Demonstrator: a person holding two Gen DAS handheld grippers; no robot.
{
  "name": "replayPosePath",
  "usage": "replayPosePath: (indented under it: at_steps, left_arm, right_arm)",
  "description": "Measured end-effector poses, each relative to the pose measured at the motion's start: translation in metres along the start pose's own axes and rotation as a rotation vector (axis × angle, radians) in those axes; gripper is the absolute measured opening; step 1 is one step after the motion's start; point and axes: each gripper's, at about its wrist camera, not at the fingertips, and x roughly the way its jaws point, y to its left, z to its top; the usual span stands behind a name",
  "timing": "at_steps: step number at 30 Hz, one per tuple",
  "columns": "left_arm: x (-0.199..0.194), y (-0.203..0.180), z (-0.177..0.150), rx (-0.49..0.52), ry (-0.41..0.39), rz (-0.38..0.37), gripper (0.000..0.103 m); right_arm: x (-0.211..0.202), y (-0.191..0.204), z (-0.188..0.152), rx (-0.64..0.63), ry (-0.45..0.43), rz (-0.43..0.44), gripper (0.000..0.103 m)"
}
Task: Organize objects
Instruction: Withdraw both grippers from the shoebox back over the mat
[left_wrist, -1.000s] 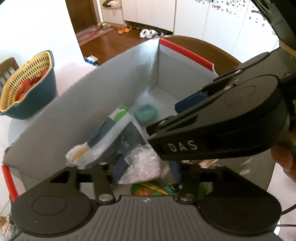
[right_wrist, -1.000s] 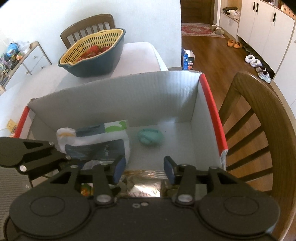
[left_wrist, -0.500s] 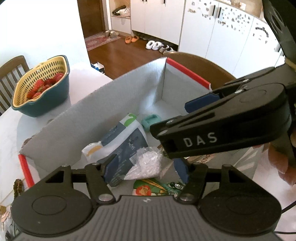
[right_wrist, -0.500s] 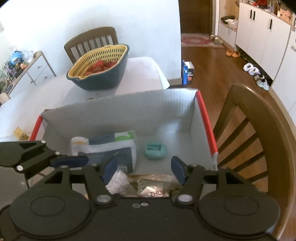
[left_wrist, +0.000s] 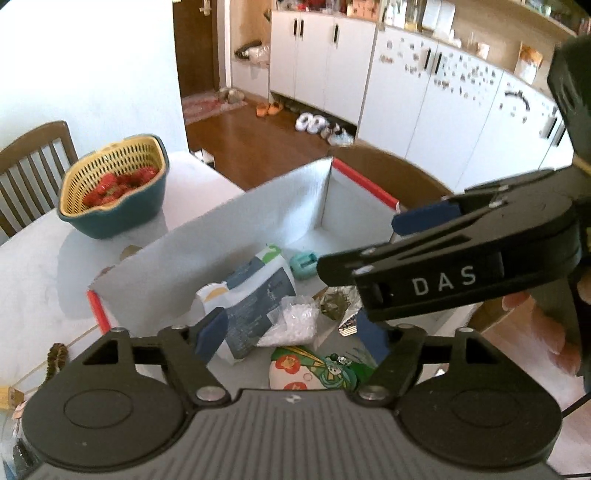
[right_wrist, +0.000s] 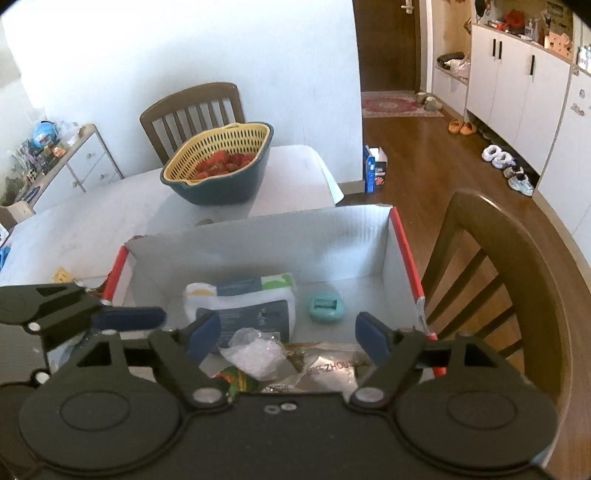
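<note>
1. Both grippers, left (left_wrist: 290, 338) and right (right_wrist: 288, 338), hang over the box (right_wrist: 258, 236), fingers spread and empty (they have just been opening).
2. Packets (right_wrist: 255, 308) lie inside the box, apparently released there for tidying.

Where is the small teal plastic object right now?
The small teal plastic object lies on the white cardboard box floor, just right of the white-and-blue pouch in both views.

- We see a strawberry basket (right_wrist: 221, 162) on the white table (right_wrist: 110, 218).
- Behind the basket, a wooden chair (right_wrist: 192, 110).
- Right of the table, shoes (right_wrist: 498, 157) line the floor.
</note>
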Motion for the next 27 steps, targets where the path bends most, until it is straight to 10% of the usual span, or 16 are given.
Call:
replayPosePath:
  at_steps: [27]
  left_arm:
    - [-0.102,0.072,-0.051,-0.065,-0.154,0.018,0.102]
  right_arm:
    - [-0.085,0.078,-0.041,0.006,-0.201,-0.023,0.100]
